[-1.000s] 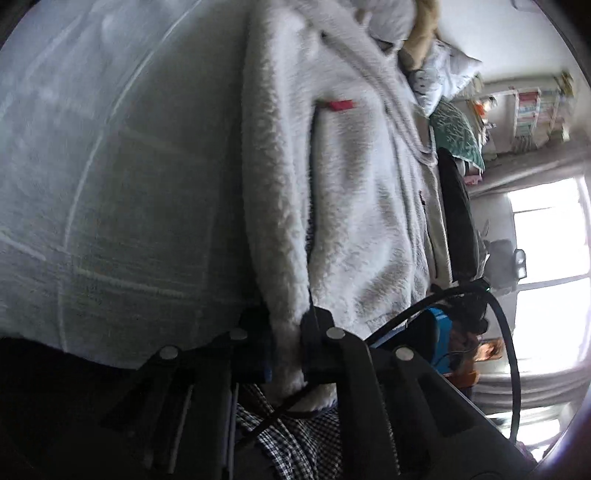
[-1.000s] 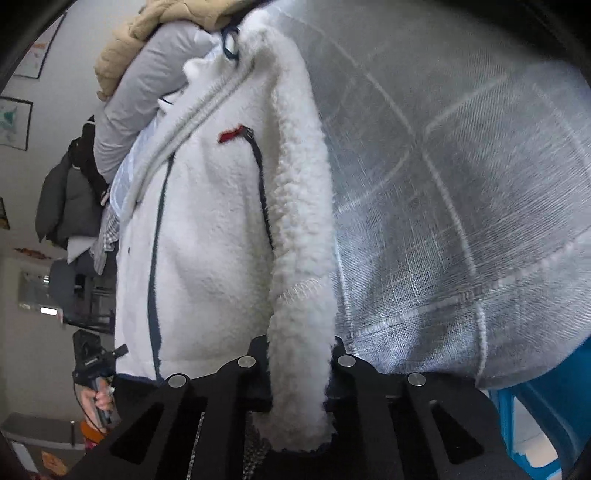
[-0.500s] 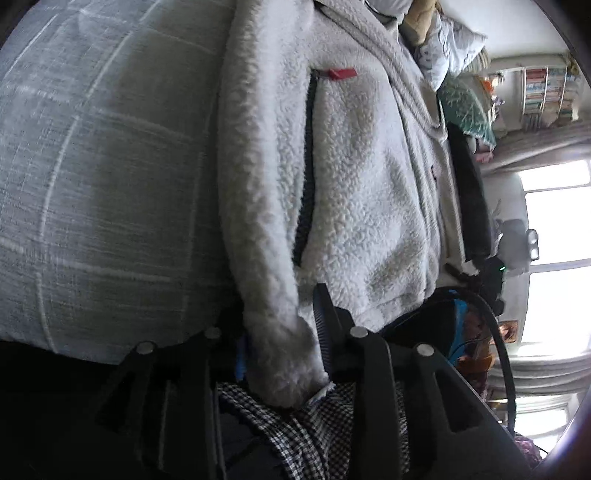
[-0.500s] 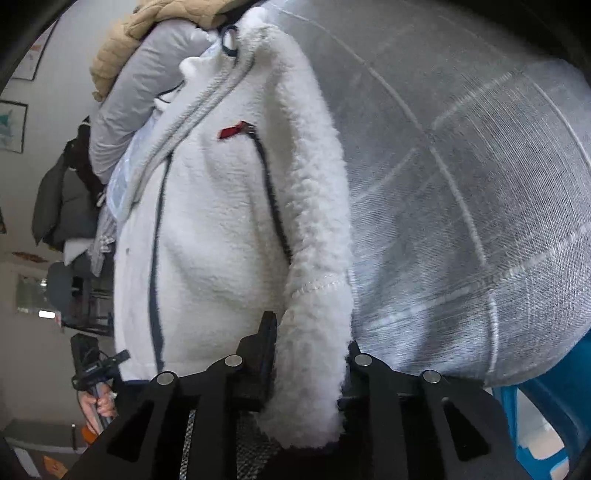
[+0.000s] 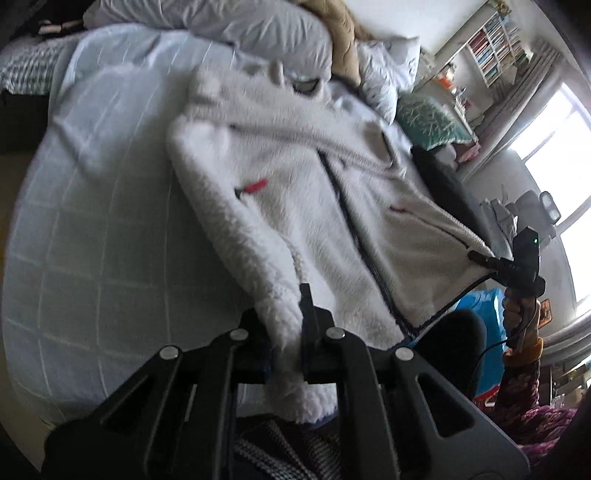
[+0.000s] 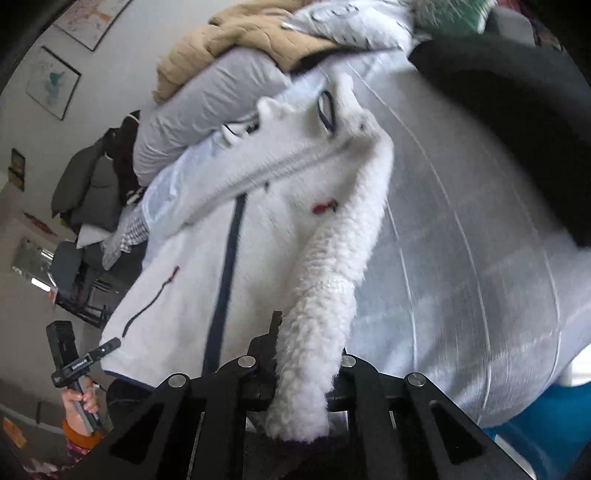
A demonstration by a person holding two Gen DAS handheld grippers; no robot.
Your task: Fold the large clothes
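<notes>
A white fleece jacket (image 5: 332,206) with a dark front zipper and a small red chest tag lies face up on a pale grey checked bedspread (image 5: 92,240). My left gripper (image 5: 286,314) is shut on the cuff of one sleeve, lifted off the bed. My right gripper (image 6: 306,343) is shut on the cuff of the other sleeve (image 6: 332,266). The jacket also fills the right wrist view (image 6: 258,240). Each gripper shows small in the other's view, held in a hand.
Grey pillows (image 5: 258,29) and a tan quilted garment (image 6: 236,37) are piled at the head of the bed. A dark garment (image 6: 517,110) lies beside the jacket. A teal patterned cushion (image 5: 432,118), shelves and a bright window stand beyond.
Both grippers have pulled back and up with the sleeve cuffs, so the whole jacket and more of the bed now show. The sleeves are lifted away from the bedspread.
</notes>
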